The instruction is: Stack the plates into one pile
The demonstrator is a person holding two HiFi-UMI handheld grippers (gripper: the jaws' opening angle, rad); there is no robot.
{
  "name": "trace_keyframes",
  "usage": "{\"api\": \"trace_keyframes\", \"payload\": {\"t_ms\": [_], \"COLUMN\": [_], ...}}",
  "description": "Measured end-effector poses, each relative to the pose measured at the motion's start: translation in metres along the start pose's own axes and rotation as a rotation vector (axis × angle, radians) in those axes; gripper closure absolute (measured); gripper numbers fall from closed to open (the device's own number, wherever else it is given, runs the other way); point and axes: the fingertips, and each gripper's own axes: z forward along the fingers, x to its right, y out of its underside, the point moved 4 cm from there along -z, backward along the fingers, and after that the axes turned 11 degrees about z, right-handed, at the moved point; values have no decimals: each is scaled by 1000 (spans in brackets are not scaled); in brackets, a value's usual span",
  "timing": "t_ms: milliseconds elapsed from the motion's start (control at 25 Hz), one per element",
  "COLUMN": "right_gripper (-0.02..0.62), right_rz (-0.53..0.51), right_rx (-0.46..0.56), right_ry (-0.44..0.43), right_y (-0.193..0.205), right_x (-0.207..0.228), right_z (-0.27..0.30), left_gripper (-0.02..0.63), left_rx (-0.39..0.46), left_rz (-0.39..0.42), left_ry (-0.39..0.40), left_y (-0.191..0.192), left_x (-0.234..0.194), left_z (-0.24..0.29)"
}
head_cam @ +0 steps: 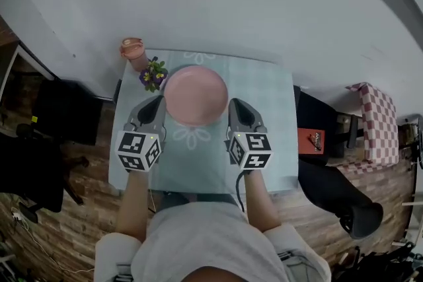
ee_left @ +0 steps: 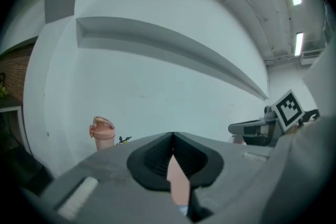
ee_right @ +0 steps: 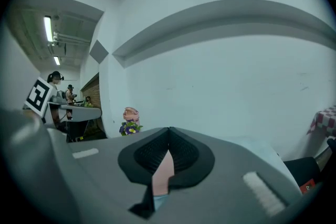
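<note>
We hold the pink plate (head_cam: pixel 195 94) by opposite edges. The left gripper (head_cam: pixel 156 104) is closed on its left rim and the right gripper (head_cam: pixel 236 106) on its right rim. The plate is just right of the potted purple flowers (head_cam: pixel 153 74), over the pale checked tablecloth (head_cam: pixel 271 115). We cannot tell whether it has left the cloth.

To do this step well, we should keep both hands at the same height and the same distance apart. Each grip is only a shallow bite on the rim, so any tilt or spreading could let the plate slip. We should centre it before we let go.

Only the head view shows the whole plate with both grips at once, and it shows no second plate lying apart beside the flowers. Only the gripper views show the thin pink sliver of rim pinched between each pair of dark pads, and how little of it the pads hold.
</note>
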Motion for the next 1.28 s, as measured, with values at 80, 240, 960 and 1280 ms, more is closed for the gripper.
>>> {"api": "trace_keyframes", "payload": {"t_ms": [80, 240, 960, 1280], "right_gripper": [595, 595, 595, 595], "right_rz": [-7, -23, -56, -74], "right_rx": [27, 74, 295, 348], "right_ry": [5, 46, 192, 237], "right_y": [-5, -16, -44, -43], "right_x": [-7, -17, -57, -72], "right_z": [-12, -36, -126, -150], "left_gripper": [601, 601, 601, 601], "left_rx": [29, 82, 251, 301], "left_rz": [10, 34, 111, 88], "left_ry": [13, 41, 62, 80], "left_y": [-10, -30, -73, -79], "left_x": [1, 5, 6, 2], "left_z": [-7, -20, -82, -102]}}
